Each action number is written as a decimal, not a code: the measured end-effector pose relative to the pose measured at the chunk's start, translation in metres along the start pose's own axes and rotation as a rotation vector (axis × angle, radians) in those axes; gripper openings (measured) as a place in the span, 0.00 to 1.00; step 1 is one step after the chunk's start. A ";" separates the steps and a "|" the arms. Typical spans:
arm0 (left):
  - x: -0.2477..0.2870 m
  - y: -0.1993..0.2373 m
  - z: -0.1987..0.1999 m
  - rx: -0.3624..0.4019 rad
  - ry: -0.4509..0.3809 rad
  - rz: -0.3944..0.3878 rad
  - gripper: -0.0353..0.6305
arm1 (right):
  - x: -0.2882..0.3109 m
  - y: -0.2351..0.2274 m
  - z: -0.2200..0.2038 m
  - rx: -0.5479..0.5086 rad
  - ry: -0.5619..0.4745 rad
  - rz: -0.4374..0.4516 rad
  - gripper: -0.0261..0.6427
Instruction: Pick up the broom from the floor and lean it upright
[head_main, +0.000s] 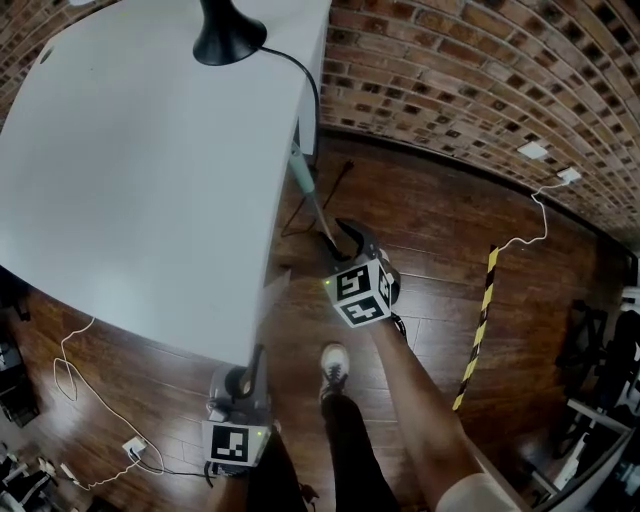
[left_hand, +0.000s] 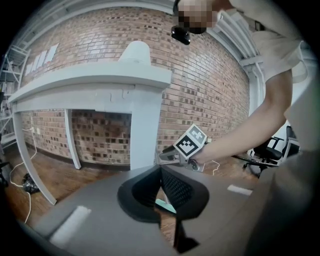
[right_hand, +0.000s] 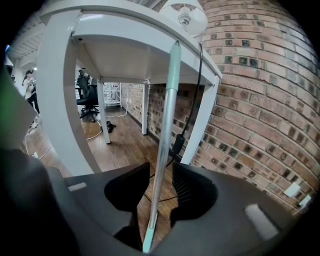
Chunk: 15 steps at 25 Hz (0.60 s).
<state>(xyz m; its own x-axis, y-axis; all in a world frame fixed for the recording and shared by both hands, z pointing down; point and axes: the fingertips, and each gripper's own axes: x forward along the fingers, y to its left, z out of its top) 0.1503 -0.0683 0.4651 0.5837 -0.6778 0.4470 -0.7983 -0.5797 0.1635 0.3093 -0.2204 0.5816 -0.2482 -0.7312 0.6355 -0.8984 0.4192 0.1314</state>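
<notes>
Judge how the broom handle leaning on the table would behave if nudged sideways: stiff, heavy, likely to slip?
Probably stiff: the broom handle runs straight up to the table edge. Likely light, being a thin pole. Apt to slide or tip: it only leans there, and the right hand-held gripper stands open around it, not gripping.

Broom (right_hand: 163, 135): slim handle, pale green grip at top, silvery metal shaft below, green again at btm. Stands near-upright, slight tilt, top end resting against bench (right_hand: 115, 22) edge, close to brick wall (right_hand: 260, 100). Broom head & floor contact not in view.
</notes>
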 end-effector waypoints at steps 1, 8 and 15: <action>-0.001 -0.001 0.002 0.007 -0.003 -0.003 0.06 | -0.003 -0.002 -0.001 0.005 -0.004 -0.010 0.26; -0.018 0.003 0.022 0.040 -0.027 0.009 0.06 | -0.050 -0.017 0.012 0.041 -0.068 -0.083 0.06; -0.061 0.006 0.075 0.094 -0.080 -0.015 0.06 | -0.139 -0.017 0.043 0.171 -0.137 -0.167 0.06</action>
<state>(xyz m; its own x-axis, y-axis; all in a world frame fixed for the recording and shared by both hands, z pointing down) 0.1210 -0.0643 0.3725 0.6082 -0.7007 0.3730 -0.7743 -0.6272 0.0844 0.3436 -0.1497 0.4582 -0.1278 -0.8535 0.5052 -0.9762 0.1984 0.0881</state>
